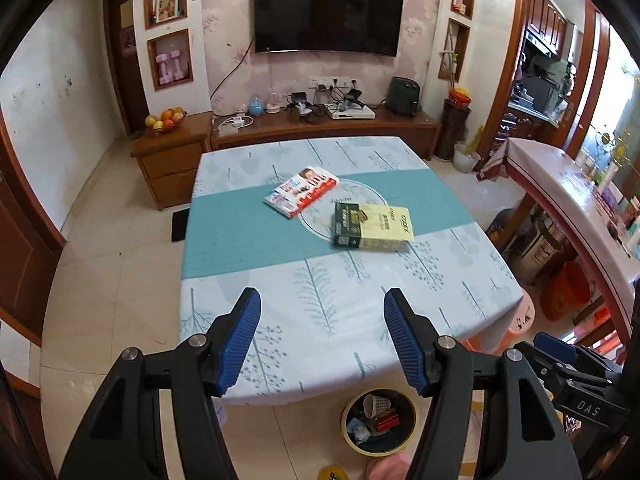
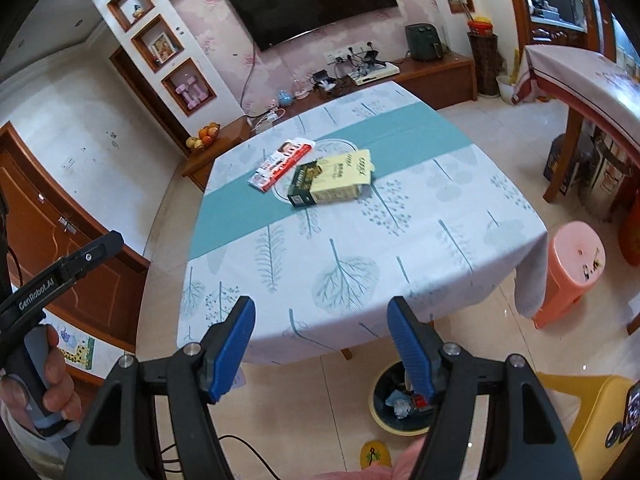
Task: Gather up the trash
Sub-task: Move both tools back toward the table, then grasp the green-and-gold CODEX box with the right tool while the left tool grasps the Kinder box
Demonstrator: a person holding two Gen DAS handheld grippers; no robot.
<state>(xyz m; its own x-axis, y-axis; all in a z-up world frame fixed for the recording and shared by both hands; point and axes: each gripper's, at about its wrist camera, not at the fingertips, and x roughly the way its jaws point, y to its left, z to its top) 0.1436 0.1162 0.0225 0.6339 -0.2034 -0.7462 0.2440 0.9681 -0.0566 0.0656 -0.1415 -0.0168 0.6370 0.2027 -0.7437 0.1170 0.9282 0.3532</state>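
Left tongs (image 1: 322, 336) gape wide, nothing between the blue pads; right tongs (image 2: 321, 340) same, wide and empty. Both hang high over the near edge of the table (image 1: 280, 360), angled down at it.

Trash left on the cloth: red-and-white flat box (image 1: 301, 191) on the teal band, and just beside it, apart, a yellow box (image 1: 386, 227) with a dark green box (image 1: 347, 226) touching its left end. Round bin (image 1: 380, 420) sits on the floor under the near edge, already holding a paper cup and wrappers.

Likely step: reach in for one of the boxes. To do it well: take one box per tongs, come in low, close across the short side and not the length, lift clear of the cloth before swinging to the bin. Yellow and green touch, so pinching one may drag the other.

Writing: "GenRobot.AI" on the left tool body in the right view, "DAS" on the right tool in the left view. Box print too blurred to read.
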